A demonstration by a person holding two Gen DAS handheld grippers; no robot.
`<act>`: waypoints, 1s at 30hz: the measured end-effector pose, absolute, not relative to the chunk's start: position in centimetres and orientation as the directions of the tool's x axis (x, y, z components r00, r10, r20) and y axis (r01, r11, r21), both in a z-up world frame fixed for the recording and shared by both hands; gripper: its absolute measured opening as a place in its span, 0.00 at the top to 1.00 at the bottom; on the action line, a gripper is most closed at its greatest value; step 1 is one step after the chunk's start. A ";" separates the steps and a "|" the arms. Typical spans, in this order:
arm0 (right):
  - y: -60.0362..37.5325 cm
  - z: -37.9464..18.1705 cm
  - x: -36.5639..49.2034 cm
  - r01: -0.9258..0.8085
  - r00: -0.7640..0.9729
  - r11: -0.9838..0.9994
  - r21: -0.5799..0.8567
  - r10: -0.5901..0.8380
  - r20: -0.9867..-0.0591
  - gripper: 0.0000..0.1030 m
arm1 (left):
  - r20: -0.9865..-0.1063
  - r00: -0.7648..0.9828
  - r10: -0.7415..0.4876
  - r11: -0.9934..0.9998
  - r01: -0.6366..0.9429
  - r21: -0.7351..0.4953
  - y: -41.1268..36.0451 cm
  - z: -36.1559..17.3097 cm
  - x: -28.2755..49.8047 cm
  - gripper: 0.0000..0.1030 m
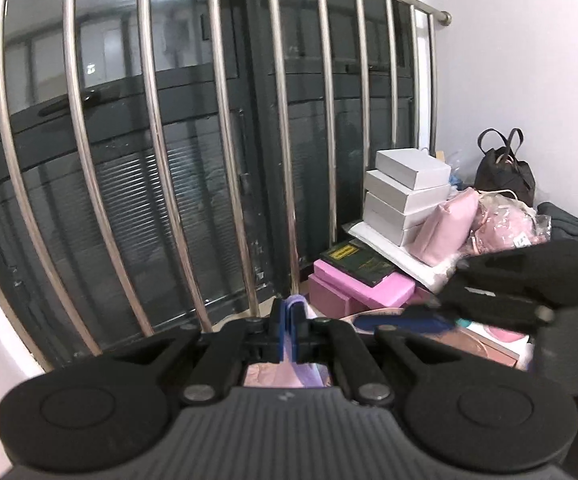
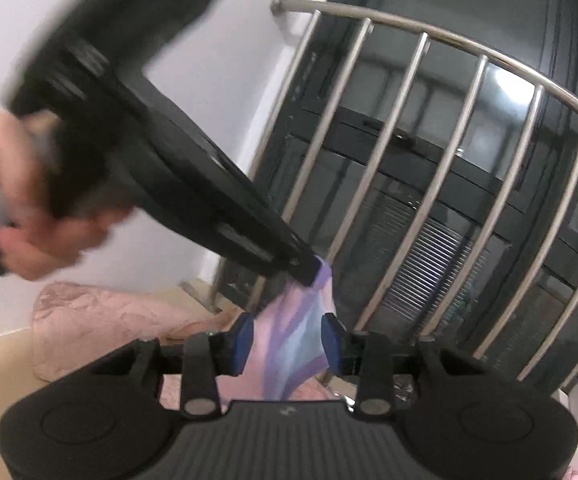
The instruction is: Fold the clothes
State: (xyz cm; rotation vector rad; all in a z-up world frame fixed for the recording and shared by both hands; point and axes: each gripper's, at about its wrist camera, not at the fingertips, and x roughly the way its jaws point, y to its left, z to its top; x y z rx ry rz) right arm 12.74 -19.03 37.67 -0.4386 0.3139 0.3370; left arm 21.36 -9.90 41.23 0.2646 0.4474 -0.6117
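Note:
A thin pastel garment [image 2: 297,320] in pink, lilac and pale blue hangs in the air in front of the railing. My left gripper [image 1: 289,328] is shut on its top edge, and a bit of lilac cloth [image 1: 295,302] pokes out above the blue pads. In the right wrist view the left gripper [image 2: 309,270] reaches in from the upper left, held by a person's hand [image 2: 29,208]. My right gripper [image 2: 287,340] is open just below it. The cloth hangs between its blue pads [image 2: 243,340], which do not press on it. The left wrist view shows one of its blue fingers [image 1: 405,322], blurred.
A curved steel railing [image 1: 225,152] stands before dark glass doors. At the right are stacked white boxes [image 1: 405,192], pink boxes [image 1: 361,288], a pink pouch [image 1: 445,228] and a dark bag [image 1: 505,172]. Pink quilted bedding [image 2: 109,320] lies at the lower left by the white wall.

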 end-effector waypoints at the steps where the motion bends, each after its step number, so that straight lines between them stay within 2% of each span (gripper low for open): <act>1: -19.2 37.7 13.2 -0.371 0.900 0.862 -0.346 0.242 -0.362 0.66 | -0.478 0.723 -0.499 0.782 0.613 0.111 -10.0 41.4 21.1 0.98; 2: -19.5 37.8 13.5 -0.380 0.893 0.871 -0.312 0.258 -0.369 0.67 | -0.477 0.721 -0.503 0.775 0.621 0.121 -10.0 41.3 20.8 0.98; 3: -19.9 37.9 13.8 -0.397 0.882 0.878 -0.269 0.283 -0.378 0.74 | -0.477 0.720 -0.505 0.769 0.626 0.130 -10.1 41.2 20.6 0.98; 6: -20.7 37.9 14.3 -0.411 0.862 0.897 -0.162 0.326 -0.388 0.77 | -0.484 0.722 -0.494 0.775 0.618 0.131 -9.9 40.9 20.4 0.98; 7: -20.6 37.8 14.4 -0.412 0.860 0.900 -0.143 0.332 -0.388 0.90 | -0.484 0.723 -0.493 0.777 0.616 0.128 -9.7 40.9 20.4 0.98; 8: -20.6 37.7 14.4 -0.411 0.859 0.903 -0.129 0.336 -0.386 0.98 | -0.483 0.724 -0.492 0.780 0.614 0.126 -9.5 40.8 20.4 0.98; 10: -20.4 37.7 14.5 -0.401 0.862 0.911 -0.102 0.337 -0.378 0.98 | -0.479 0.727 -0.492 0.783 0.610 0.122 -9.0 40.8 20.2 0.97; 11: -20.3 37.8 14.8 -0.394 0.866 0.914 -0.102 0.331 -0.375 0.98 | -0.475 0.730 -0.491 0.785 0.607 0.121 -8.7 40.8 20.2 0.92; 14: -19.6 38.0 15.1 -0.374 0.874 0.918 -0.130 0.302 -0.382 0.98 | -0.431 0.765 -0.479 0.809 0.575 0.121 -7.3 40.4 19.3 0.41; 15: -19.4 38.1 15.3 -0.369 0.872 0.920 -0.130 0.295 -0.391 0.98 | -0.412 0.776 -0.477 0.819 0.562 0.112 -6.5 40.2 18.8 0.36; 19: -18.8 37.8 15.9 -0.363 0.863 0.922 -0.133 0.278 -0.422 0.98 | -0.370 0.835 -0.406 0.898 0.439 0.005 -3.5 38.6 16.5 0.34; 22: -18.6 37.9 16.1 -0.353 0.857 0.929 -0.115 0.271 -0.439 0.99 | -0.375 0.869 -0.324 0.943 0.327 -0.057 -2.8 34.5 14.1 0.34; 26: -17.5 38.8 16.0 -0.347 0.856 0.932 -0.106 0.269 -0.441 0.98 | -0.410 0.868 -0.278 0.960 0.237 -0.150 -4.5 28.5 11.7 0.34; 30: -15.8 39.5 15.5 -0.333 0.862 0.934 -0.132 0.245 -0.444 0.98 | -0.388 0.895 -0.222 0.972 0.170 -0.164 -7.5 25.6 11.0 0.35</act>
